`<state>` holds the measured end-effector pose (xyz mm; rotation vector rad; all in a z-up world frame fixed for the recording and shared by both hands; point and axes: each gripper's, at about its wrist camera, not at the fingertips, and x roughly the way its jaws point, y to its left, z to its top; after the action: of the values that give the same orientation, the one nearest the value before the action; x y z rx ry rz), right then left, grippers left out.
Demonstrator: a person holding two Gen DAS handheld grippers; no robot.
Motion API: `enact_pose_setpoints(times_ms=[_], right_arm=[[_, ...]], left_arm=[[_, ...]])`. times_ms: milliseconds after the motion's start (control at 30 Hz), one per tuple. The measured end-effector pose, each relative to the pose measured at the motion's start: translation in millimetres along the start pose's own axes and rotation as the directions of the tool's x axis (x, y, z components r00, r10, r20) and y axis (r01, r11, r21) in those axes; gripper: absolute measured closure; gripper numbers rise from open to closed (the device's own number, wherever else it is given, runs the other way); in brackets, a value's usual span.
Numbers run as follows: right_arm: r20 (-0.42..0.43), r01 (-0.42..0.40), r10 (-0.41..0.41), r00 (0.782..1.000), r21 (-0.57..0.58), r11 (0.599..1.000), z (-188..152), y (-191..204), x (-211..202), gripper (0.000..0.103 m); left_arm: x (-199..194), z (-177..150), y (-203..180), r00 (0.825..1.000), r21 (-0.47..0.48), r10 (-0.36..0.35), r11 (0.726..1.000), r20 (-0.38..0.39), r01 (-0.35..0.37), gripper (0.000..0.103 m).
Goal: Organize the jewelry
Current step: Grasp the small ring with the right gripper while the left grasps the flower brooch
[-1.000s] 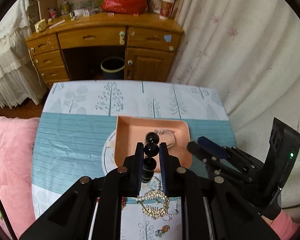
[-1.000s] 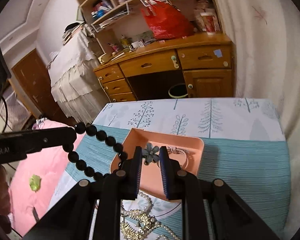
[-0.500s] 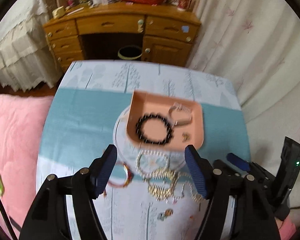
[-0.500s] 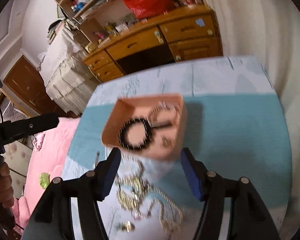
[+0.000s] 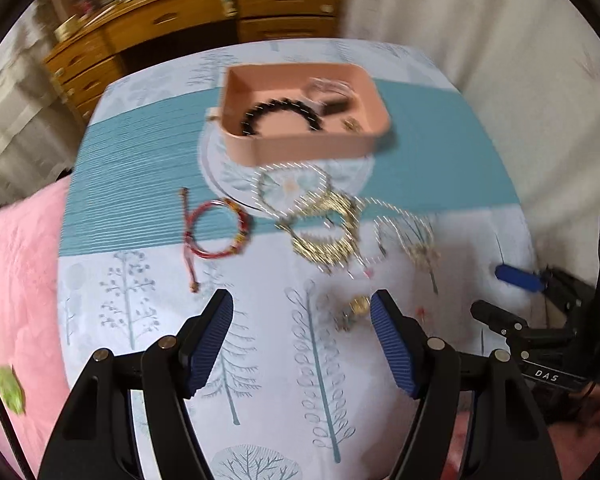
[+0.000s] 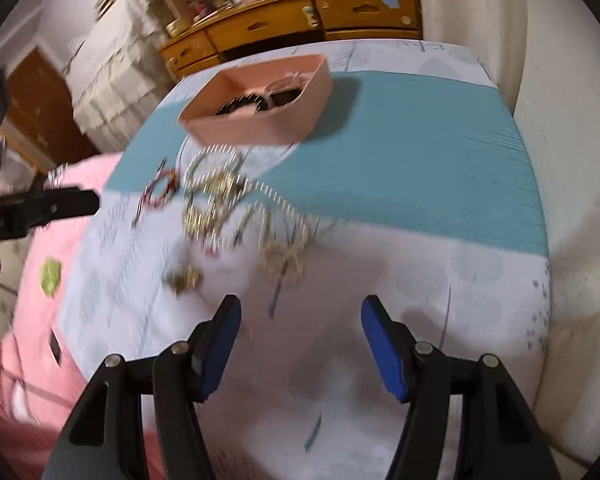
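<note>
Table (image 5: 440, 148): covered by a cloth with a teal band across the middle and white parts printed with trees; it carries the tray and all the loose jewelry.
Wooden desk (image 6: 300, 20): stands beyond the table's far edge, drawers facing this way.
Pink bedding (image 5: 16, 280): lies along the table's left edge.
Left gripper (image 5: 302, 320): hangs over the near part of the table, its blue-padded jaws spread wide with nothing between them.
Right gripper (image 6: 300, 328): also over the near edge, jaws spread wide and holding nothing; in the left wrist view its dark body shows at the table's right edge.
Pink tray (image 5: 300, 148): sits toward the far edge, on the teal band, partly over a round white mat.
Black bead bracelet (image 5: 280, 114): lies in the tray, toward its left side.
Other tray contents: a pale bracelet (image 5: 328, 88) at the back right with a dark piece beside it, and a small gold piece (image 5: 352, 124) near the right wall; all blurred.
Red cord bracelet (image 5: 216, 232): on the table's left side, just in front of the teal band, its cord ends trailing toward the near edge.
Pearl strand (image 5: 290, 188): looped just in front of the tray.
Gold necklace (image 5: 324, 228): tangled beside the pearls, mid-table.
Gold chain with pendant (image 5: 416, 240): right of that tangle.
Small gold charm (image 5: 354, 308): nearest the left gripper, just beside its right finger.
</note>
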<state>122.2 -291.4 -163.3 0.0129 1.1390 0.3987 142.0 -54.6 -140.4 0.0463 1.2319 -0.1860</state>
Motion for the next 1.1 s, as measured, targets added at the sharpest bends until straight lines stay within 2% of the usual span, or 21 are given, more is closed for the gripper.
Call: enact_pose_setpoints(times_ms=[133,233,333,367,500,600,667,800,1033,1100], right_arm=[[0.049,0.04,-0.034,0.998,-0.124,0.991,-26.4,20.3,-3.6,0.04],[0.091,0.057,-0.041,0.995,-0.174,0.983,-35.1,31.7,-1.3,0.04],[0.129,0.065,-0.041,0.991,-0.185,0.981,-40.8,38.5,6.8,0.04],[0.139,0.065,-0.04,0.989,-0.185,0.981,-41.5,40.8,10.1,0.04],[0.15,0.075,-0.044,0.988,-0.208,0.975,-39.1,50.9,25.7,0.05],[0.155,0.077,-0.04,0.987,-0.24,0.968,-39.3,58.3,32.2,0.056],[0.153,0.086,-0.048,0.987,-0.258,0.962,-38.6,62.1,36.4,0.057],[0.167,0.102,-0.055,0.984,-0.282,0.954,-38.7,68.0,41.1,0.061],[0.188,0.135,-0.079,0.979,-0.304,0.943,-37.9,72.2,44.1,0.075],[0.193,0.146,-0.089,0.977,-0.306,0.941,-38.1,73.1,44.4,0.083]], left_arm=[[14.6,-18.8,-11.8,0.999,0.087,-0.032,0.996,0.013,0.031,0.033],[27.1,-28.9,-19.4,0.997,0.154,-0.064,0.987,0.044,0.057,0.034],[41.0,-35.3,-26.0,0.993,0.201,-0.1,0.976,0.058,0.086,0.04],[45.4,-38.5,-28.1,0.992,0.219,-0.111,0.971,0.058,0.096,0.046],[60.1,-46.4,-37.7,0.991,0.296,-0.095,0.953,0.092,0.064,0.061],[65.3,-49.9,-40.3,0.99,0.332,-0.094,0.942,0.108,0.053,0.063],[66.9,-51.8,-40.3,0.989,0.348,-0.084,0.937,0.12,0.037,0.067],[71.6,-53.7,-35.9,0.988,0.356,-0.104,0.933,0.117,0.056,0.085],[71.8,-54.9,-33.6,0.982,0.368,-0.125,0.928,0.14,0.065,0.086],[72.3,-53.9,-33.8,0.981,0.366,-0.127,0.928,0.143,0.067,0.086]])
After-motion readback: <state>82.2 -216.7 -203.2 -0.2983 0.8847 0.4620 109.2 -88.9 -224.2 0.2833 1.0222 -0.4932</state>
